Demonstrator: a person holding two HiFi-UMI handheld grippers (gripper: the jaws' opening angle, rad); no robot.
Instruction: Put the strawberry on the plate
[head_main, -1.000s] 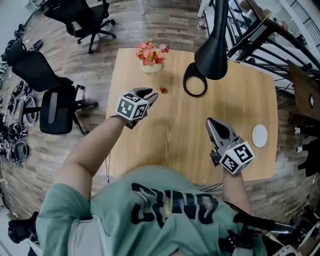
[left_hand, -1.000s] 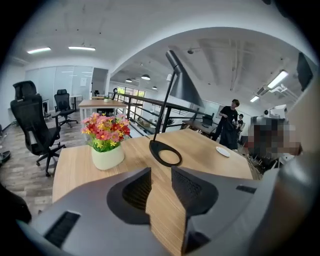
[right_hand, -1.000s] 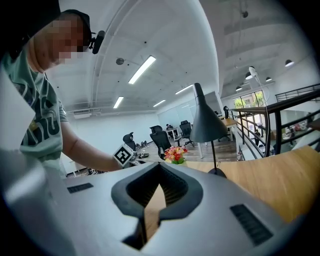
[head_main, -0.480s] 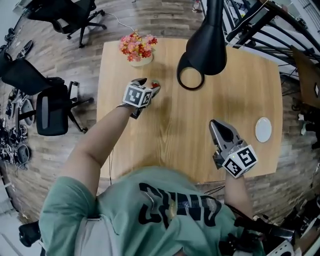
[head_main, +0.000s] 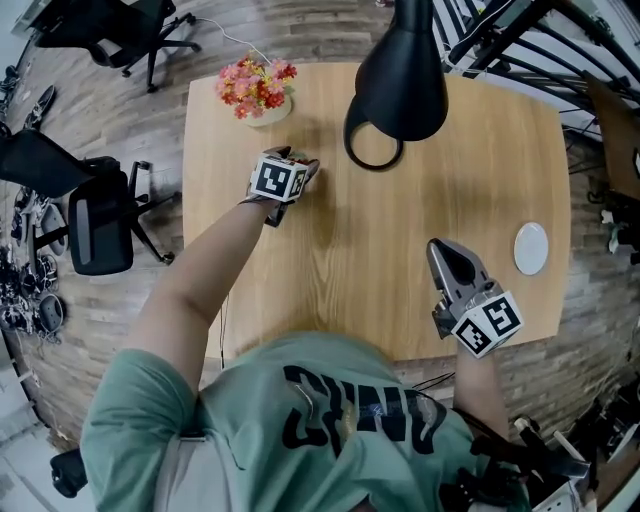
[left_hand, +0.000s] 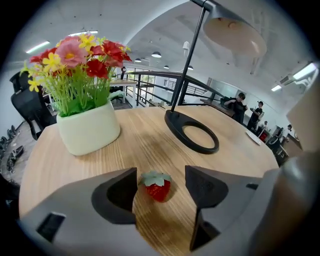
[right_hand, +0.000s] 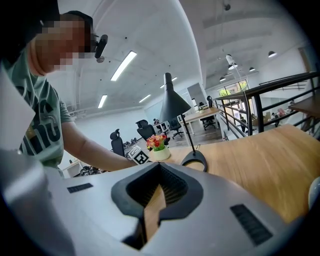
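Note:
The small red strawberry (left_hand: 158, 187) with its green leaf cap lies on the wooden table (head_main: 420, 200). It sits between the jaws of my left gripper (left_hand: 161, 176), which have just been opening; they stand open and neither pad touches it. In the head view the left gripper (head_main: 300, 164) points steeply down near the flower pot and hides the strawberry. The white plate (head_main: 531, 248) lies at the table's right edge, with my right gripper (head_main: 441, 248) to its left. The right gripper (right_hand: 159, 167) is shut and holds nothing.
A white pot of red and yellow flowers (head_main: 258, 92) (left_hand: 89, 127) stands just left of the strawberry. The black lamp's ring base (head_main: 372, 150) (left_hand: 192, 132) lies to the right, its shade (head_main: 400, 80) hanging above. Office chairs (head_main: 95, 215) stand left of the table.
My left gripper has moved forward and down from short of the strawberry until its jaws stand on either side of it. The right gripper has shifted slightly toward the near right.

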